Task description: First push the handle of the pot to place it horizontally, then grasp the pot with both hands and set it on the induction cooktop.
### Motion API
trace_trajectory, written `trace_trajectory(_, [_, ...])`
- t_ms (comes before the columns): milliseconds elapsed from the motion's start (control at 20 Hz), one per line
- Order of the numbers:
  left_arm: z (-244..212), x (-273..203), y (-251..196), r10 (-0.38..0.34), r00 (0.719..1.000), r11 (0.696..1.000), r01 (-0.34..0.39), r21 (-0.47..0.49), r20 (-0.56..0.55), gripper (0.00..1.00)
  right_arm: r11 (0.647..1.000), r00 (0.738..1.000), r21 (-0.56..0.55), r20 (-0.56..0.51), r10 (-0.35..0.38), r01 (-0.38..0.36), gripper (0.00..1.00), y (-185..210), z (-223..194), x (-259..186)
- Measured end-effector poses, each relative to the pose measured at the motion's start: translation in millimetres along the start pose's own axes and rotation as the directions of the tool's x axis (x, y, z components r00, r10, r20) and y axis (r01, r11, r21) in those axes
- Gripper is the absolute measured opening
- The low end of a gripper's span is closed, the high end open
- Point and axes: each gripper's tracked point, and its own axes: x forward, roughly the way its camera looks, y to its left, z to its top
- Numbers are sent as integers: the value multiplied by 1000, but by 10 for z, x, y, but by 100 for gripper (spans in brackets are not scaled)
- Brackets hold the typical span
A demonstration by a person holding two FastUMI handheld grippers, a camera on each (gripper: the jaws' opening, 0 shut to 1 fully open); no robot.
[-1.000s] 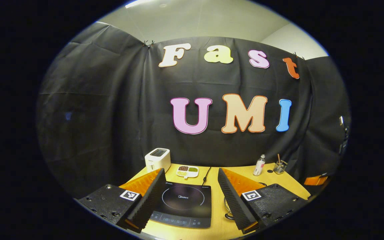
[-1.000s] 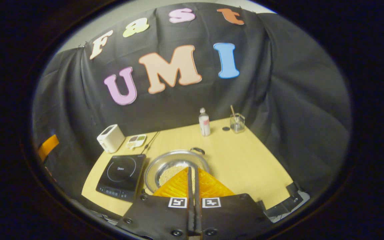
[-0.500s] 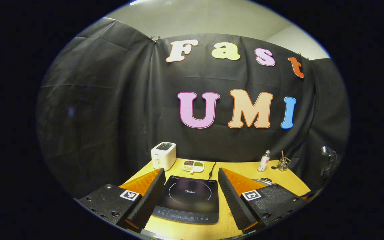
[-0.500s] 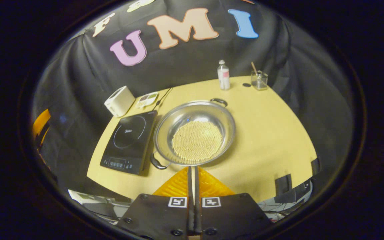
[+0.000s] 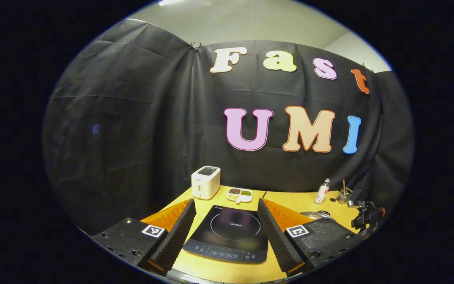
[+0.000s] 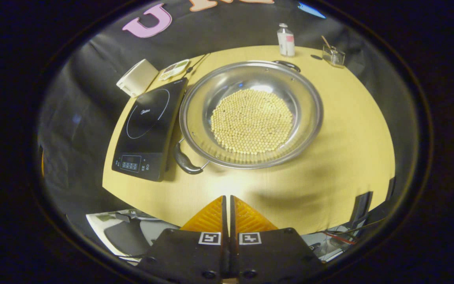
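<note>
Black cloth is walling in a yellow tabletop (image 6: 329, 130) on all sides, pale ceiling showing above it in the left gripper view.

Pot (image 6: 250, 114) is sitting mid-table, steel, wide and shallow, with a flat layer of small pale beads in the bottom. It is lying just right of the induction cooktop (image 6: 148, 130), rim nearly touching the cooktop edge. Near handle (image 6: 185, 161) is pointing near-left, at a diagonal beside the cooktop's near corner; far handle (image 6: 288, 65) is pointing far-right. So the handle line is skewed, not horizontal yet.

Right gripper (image 6: 227, 209) is hovering above the near table edge, fingers pressed together with nothing between them, well apart from the pot. Left gripper (image 5: 225, 223) is hanging spread wide, empty, framing the cooktop (image 5: 231, 232); pot rim (image 5: 317, 215) is peeking just behind its right finger.

Step in hand, my read: the handle push. Closed fingers are working fine as a pusher. It should come down beside the near handle, contacting low on the black grip, and sweep it slowly so the pot is rotating in place and not sliding into the cooktop. The beads may be shifting if it gets jerked.

Far side is holding a white toaster (image 5: 205, 181), a divided snack dish (image 5: 239, 194), a small bottle (image 6: 286, 39) and a glass with a stick (image 6: 332, 55), all well clear of the pot.
</note>
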Motion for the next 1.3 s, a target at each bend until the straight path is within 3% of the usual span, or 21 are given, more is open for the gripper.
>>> trace_trajectory(250, [-69, -58, 181, 53, 999, 998, -54, -12, -11, 96, 1000, 1000, 1, -31, -2, 2, 2, 149, 55, 215])
trace_trajectory(300, [-68, -57, 220, 65, 998, 998, -65, -15, -12, 92, 1000, 999, -6, -37, -2, 2, 2, 170, 60, 248])
trace_trajectory(350, [-77, -49, 258, 76, 997, 997, -76, -17, -12, 92, 1000, 999, -15, -40, -7, 7, 2, 187, 68, 276])
trace_trajectory(400, [-80, -59, 277, 83, 996, 996, -83, -18, -12, 99, 1000, 999, -23, -42, -8, 7, 0, 204, 71, 299])
trace_trajectory(450, [-82, -64, 290, 87, 996, 996, -87, -20, -10, 96, 1000, 999, -25, -41, -9, 8, 3, 224, 84, 316])
trace_trajectory(550, [-91, -64, 288, 85, 996, 996, -85, -22, -10, 93, 999, 999, -29, -37, -16, 15, 0, 243, 109, 353])
trace_trajectory(650, [-96, -69, 286, 84, 996, 996, -84, -11, -12, 99, 999, 999, -27, -32, -26, 25, 0, 266, 141, 387])
trace_trajectory(900, [-98, -80, 276, 74, 997, 997, -74, 14, -16, 93, 998, 998, -43, -30, -55, 54, 0, 347, 202, 465])
trace_trajectory(1300, [-176, -104, 389, 77, 997, 997, -76, 25, -33, 96, 999, 999, -22, -3, -40, 40, 0, 622, 445, 536])
